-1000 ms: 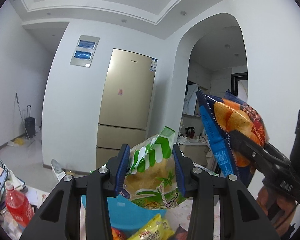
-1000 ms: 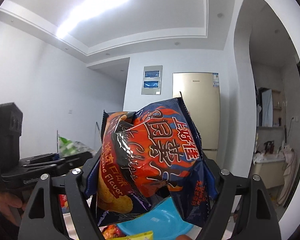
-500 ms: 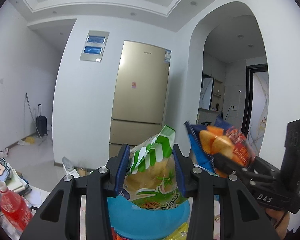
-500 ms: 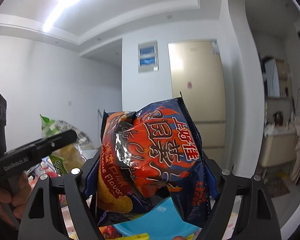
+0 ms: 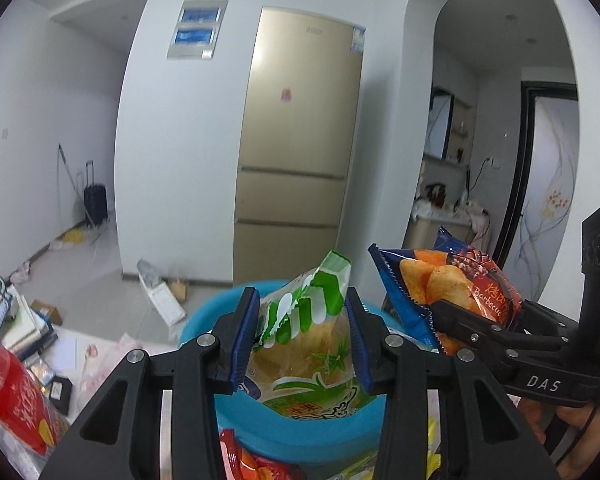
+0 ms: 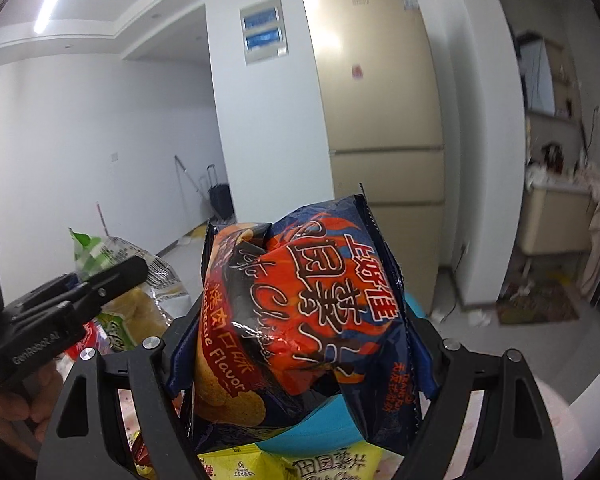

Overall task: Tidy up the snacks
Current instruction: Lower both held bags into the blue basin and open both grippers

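Note:
My left gripper [image 5: 303,340] is shut on a green and white snack bag [image 5: 306,344], which hangs over a blue plastic basin [image 5: 300,434]. The right gripper [image 6: 300,344] is shut on a dark blue and red barbecue chip bag [image 6: 300,312] that fills its jaws. In the left wrist view that chip bag [image 5: 448,288] and the right gripper [image 5: 460,332] sit just right of the basin. The right wrist view shows the left gripper [image 6: 112,276] and its green bag [image 6: 120,256] at the left, and a strip of basin [image 6: 320,428] under the chip bag.
Yellow snack packs [image 6: 284,464] and a red pack [image 5: 256,464] lie in front of the basin. A red bottle [image 5: 8,400], books and boxes [image 5: 24,320] crowd the table's left. A gold fridge [image 5: 300,140] stands behind, with an archway on the right.
Both grippers have tipped down and come lower with their bags. The blue basin and table now fill more of the lower view, and the ceiling has slid out of the top.

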Motion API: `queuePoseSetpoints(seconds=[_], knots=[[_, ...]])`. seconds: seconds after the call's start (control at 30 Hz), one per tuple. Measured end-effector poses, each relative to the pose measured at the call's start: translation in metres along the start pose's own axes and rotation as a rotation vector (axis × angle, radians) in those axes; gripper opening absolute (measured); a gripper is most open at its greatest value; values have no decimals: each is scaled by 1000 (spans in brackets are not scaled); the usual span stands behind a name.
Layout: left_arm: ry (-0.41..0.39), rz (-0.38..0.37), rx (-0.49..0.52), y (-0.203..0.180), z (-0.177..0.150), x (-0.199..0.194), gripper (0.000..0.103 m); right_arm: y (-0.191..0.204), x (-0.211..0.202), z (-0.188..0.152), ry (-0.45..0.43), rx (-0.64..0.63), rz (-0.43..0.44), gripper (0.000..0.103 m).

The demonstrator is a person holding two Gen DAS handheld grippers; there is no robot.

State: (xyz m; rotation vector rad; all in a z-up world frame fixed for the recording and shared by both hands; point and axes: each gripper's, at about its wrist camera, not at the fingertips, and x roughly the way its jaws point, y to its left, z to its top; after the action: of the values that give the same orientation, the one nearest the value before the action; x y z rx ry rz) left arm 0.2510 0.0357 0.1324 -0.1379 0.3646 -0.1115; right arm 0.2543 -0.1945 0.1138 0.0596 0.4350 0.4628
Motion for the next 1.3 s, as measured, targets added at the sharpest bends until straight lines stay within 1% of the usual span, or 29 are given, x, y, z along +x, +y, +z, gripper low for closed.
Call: queuePoseSetpoints(seconds=[0.1, 0.17, 0.27, 0.5, 0.63, 0.8, 0.93, 1.03, 1.1, 1.17, 1.23, 1.3], knots=[[50, 13, -7, 3, -8, 18, 44, -2, 12, -7, 46, 13, 24, 82], [71, 32, -12, 4, -14, 28, 44, -2, 17, -11, 65, 6, 22, 82], [103, 49, 6, 1, -21, 40, 44, -4, 27, -17, 93, 7, 3, 82], [176, 87, 13, 3, -38, 61, 44, -12, 47, -27, 179, 53, 6, 82], [223, 101, 26, 3, -46, 72, 44, -12, 56, -30, 217, 44, -5, 82], [238, 102, 32, 6, -52, 74, 44, -11, 61, -33, 232, 42, -7, 82], [246, 89, 25, 7, -51, 75, 44, -12, 64, -31, 231, 42, -12, 83], [245, 77, 17, 9, -49, 74, 44, -11, 65, -30, 225, 41, -16, 83], [241, 77, 7, 10, -47, 73, 47, -11, 66, -30, 224, 43, -11, 83], [221, 66, -4, 11, -45, 70, 47, -11, 65, -30, 224, 50, 4, 83], [201, 63, -9, 13, -42, 66, 53, -12, 64, -29, 218, 56, 15, 85], [179, 72, -16, 14, -40, 62, 78, -14, 60, -29, 204, 51, 11, 89]])
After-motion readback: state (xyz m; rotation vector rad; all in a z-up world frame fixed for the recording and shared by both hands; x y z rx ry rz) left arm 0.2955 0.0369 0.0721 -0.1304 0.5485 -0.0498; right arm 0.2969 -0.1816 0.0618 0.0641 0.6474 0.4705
